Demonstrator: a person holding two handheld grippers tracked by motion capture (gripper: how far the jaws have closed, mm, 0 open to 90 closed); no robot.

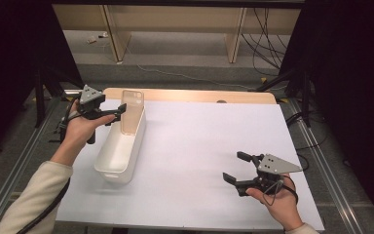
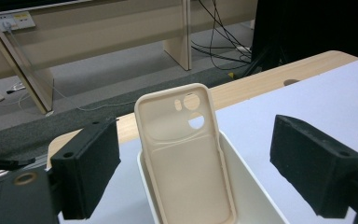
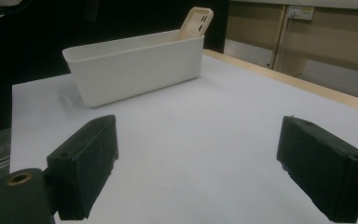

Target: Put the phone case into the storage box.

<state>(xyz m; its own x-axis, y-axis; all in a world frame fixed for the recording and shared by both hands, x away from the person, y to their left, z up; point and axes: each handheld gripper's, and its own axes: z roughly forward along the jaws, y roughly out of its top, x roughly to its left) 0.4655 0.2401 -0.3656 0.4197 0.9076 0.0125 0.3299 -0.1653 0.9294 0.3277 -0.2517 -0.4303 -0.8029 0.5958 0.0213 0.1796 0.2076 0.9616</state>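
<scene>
Beige soft-plastic phone case: stands upright in far end of white oblong plastic bin, just ahead of left claw, wide open, empty; placing apparently done, next withdraw; right claw open, empty, well apart.

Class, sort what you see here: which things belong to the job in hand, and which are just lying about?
Part of the job:
phone case, leaning upright at the bin's far end
white bin
left gripper, jaws open beside the case

Just lying about:
right gripper, open over bare table
cables on the floor
</scene>
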